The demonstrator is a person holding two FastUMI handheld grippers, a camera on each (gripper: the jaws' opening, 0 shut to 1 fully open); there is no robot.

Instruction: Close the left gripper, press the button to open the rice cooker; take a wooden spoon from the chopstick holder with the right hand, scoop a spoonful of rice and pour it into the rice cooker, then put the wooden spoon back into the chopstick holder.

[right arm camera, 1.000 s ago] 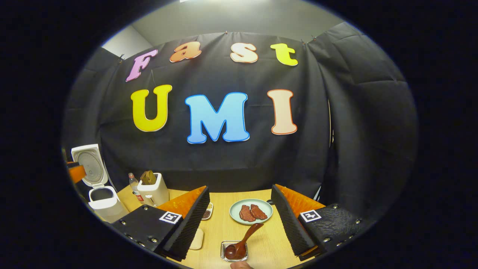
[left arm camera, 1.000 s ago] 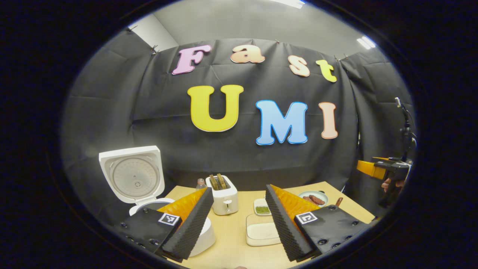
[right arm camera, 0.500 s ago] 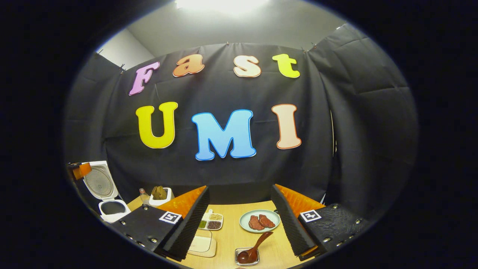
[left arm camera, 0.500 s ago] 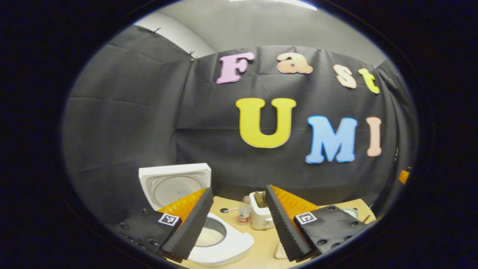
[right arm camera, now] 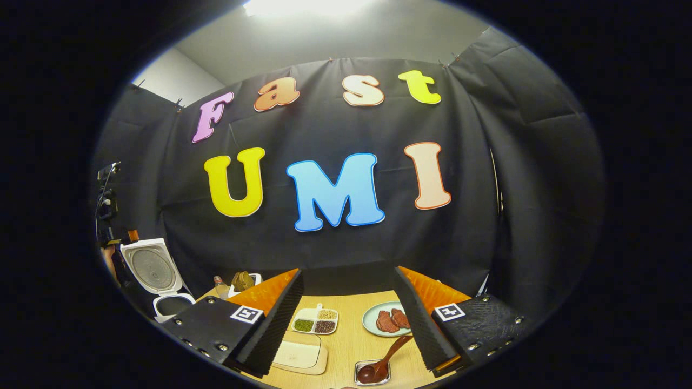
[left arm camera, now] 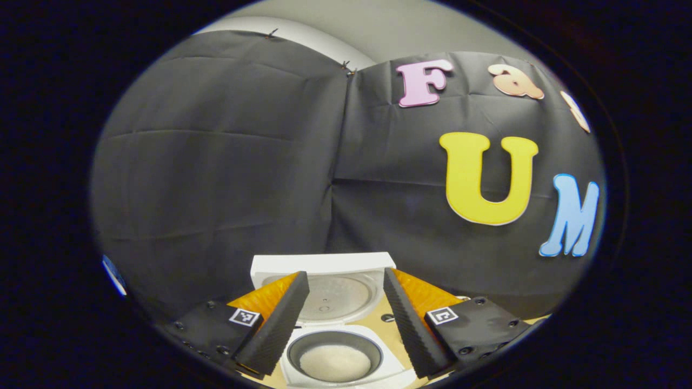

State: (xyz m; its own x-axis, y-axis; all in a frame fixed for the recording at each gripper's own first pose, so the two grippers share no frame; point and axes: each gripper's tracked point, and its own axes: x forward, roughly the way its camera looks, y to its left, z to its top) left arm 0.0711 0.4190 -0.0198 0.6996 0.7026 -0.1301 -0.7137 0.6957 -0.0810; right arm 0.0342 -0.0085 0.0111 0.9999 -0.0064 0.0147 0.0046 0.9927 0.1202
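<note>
Rice (left arm camera: 335,362), a pale grainy mound, lies in the round dark pot of the white cooker (left arm camera: 400,371), seen in the left gripper view straight ahead between the fingers of the left gripper (left arm camera: 346,319), which stand apart and hold nothing; their inner faces are ribbed foam. The cooker's square lid (left arm camera: 324,265) stands upright behind the pot, its round metal inner plate facing forward. In the right gripper view the right gripper (right arm camera: 347,319) also stands apart and empty over a pale wooden table (right arm camera: 346,346). The glossy brown wooden spoon (right arm camera: 380,363) rests bowl-down in a small square metal holder (right arm camera: 372,374) near the bottom edge, its handle leaning up to the right. Beyond it sits a round pale-green plate (right arm camera: 373,319) with two reddish slabs, a white divided dish (right arm camera: 315,322) of grains, and a flat rectangular white tray (right arm camera: 298,356). Far left stands the cooker (right arm camera: 162,292), lid raised.
</note>
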